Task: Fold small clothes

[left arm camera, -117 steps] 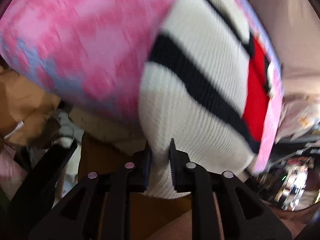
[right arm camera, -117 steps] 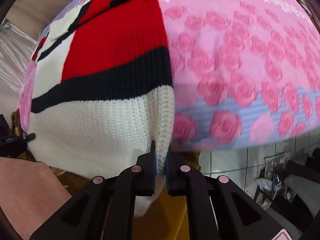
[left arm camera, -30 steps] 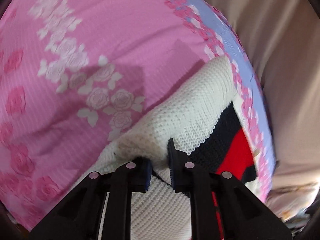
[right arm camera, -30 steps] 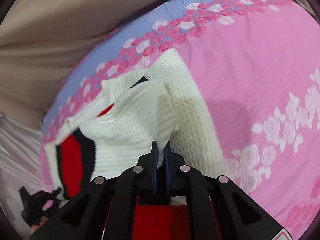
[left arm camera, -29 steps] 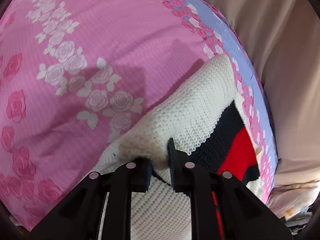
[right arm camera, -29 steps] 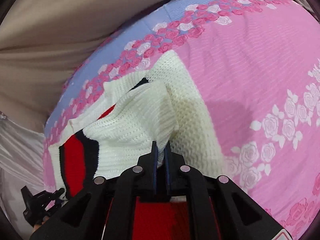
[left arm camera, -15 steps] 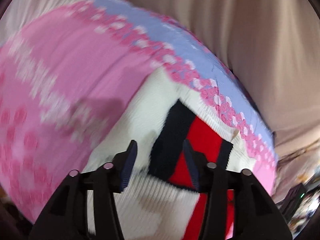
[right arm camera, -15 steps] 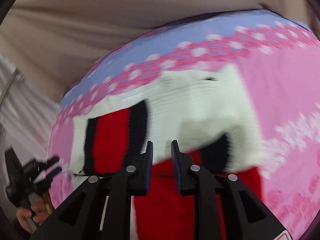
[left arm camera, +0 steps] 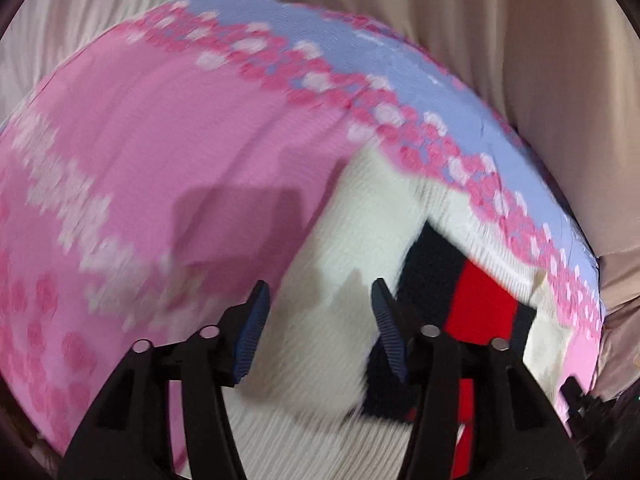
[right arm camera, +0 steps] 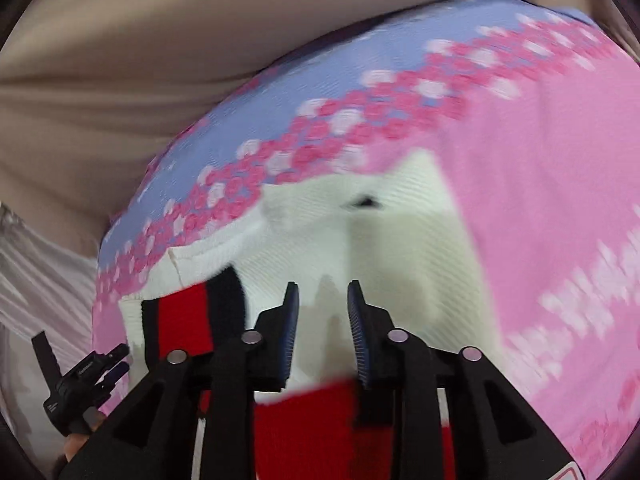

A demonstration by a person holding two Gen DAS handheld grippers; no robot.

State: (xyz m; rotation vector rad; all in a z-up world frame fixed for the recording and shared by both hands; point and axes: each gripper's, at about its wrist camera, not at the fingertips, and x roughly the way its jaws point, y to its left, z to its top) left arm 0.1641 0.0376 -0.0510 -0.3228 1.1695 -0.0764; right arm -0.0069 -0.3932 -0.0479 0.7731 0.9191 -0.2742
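A small knitted sweater [left arm camera: 352, 216] in white with black and red blocks lies folded on a pink rose-patterned sheet [left arm camera: 160, 128]. In the right wrist view the same sweater [right arm camera: 400, 216] sits near the sheet's blue border. My left gripper [left arm camera: 318, 300] hovers above the white fold, jaws opening, nothing between the pads. My right gripper [right arm camera: 322, 300] also hangs over the white knit with its jaws opening and empty. The left gripper [right arm camera: 80, 372] shows at the lower left of the right wrist view.
Beige fabric [left arm camera: 480, 40] rises behind the sheet's blue edge [left arm camera: 360, 60]. The same beige cloth [right arm camera: 160, 40] fills the top of the right wrist view, with pale striped fabric [right arm camera: 36, 280] at the left.
Both grippers let go of the white sweater edge, opened and lifted away. The sweater now lies on the sheet, with more of it and of the beige backdrop in view.
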